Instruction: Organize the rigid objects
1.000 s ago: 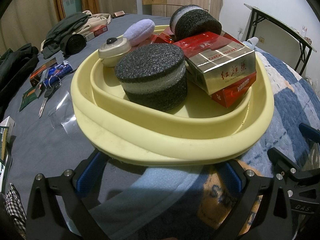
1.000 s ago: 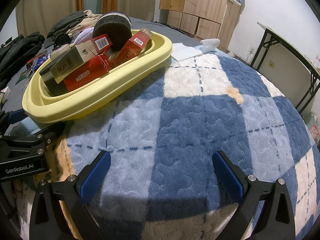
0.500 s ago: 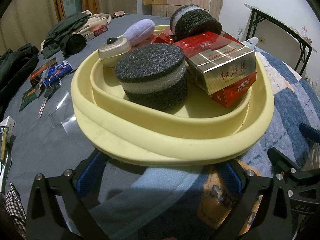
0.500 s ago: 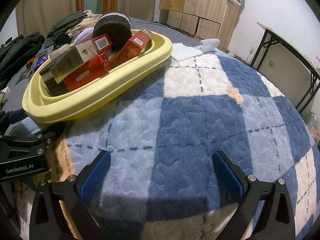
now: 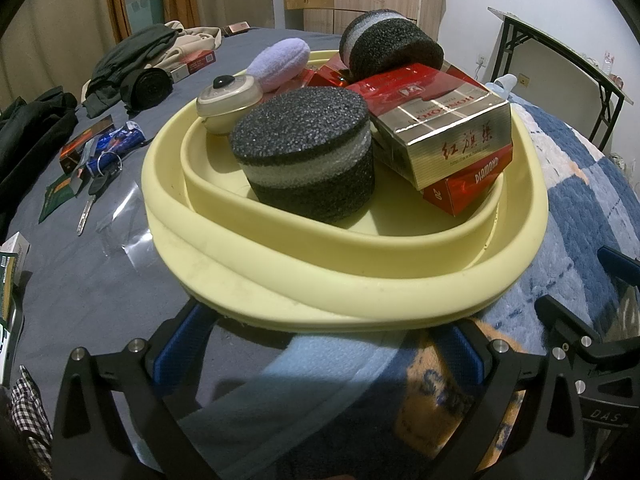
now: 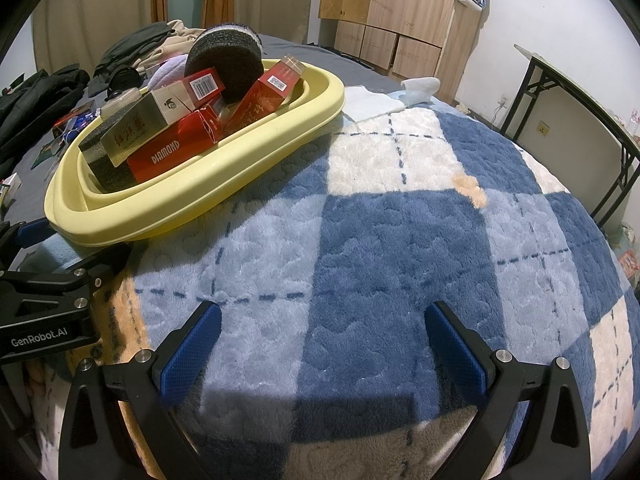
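Observation:
A pale yellow basin point(image 5: 344, 292) point(image 6: 192, 200) rests on the bed. It holds two black foam discs point(image 5: 308, 156) point(image 5: 390, 46), a gold and red carton point(image 5: 444, 120), a red Diamond box point(image 5: 468, 186) point(image 6: 168, 152), a lilac puff point(image 5: 280, 60) and a small cream tin point(image 5: 228, 98). My left gripper point(image 5: 320, 344) stands open just before the basin's near rim, nothing between its fingers. My right gripper point(image 6: 320, 336) is open over the checked blanket point(image 6: 400, 220), to the right of the basin and apart from it.
On the grey sheet left of the basin lie a key point(image 5: 90, 200), small packets point(image 5: 84, 144), clear film point(image 5: 128, 216) and dark clothes point(image 5: 132, 68). A folding table point(image 6: 580, 120) stands at the right, wardrobes point(image 6: 400, 8) behind. A light blue cloth point(image 6: 372, 100) lies past the basin.

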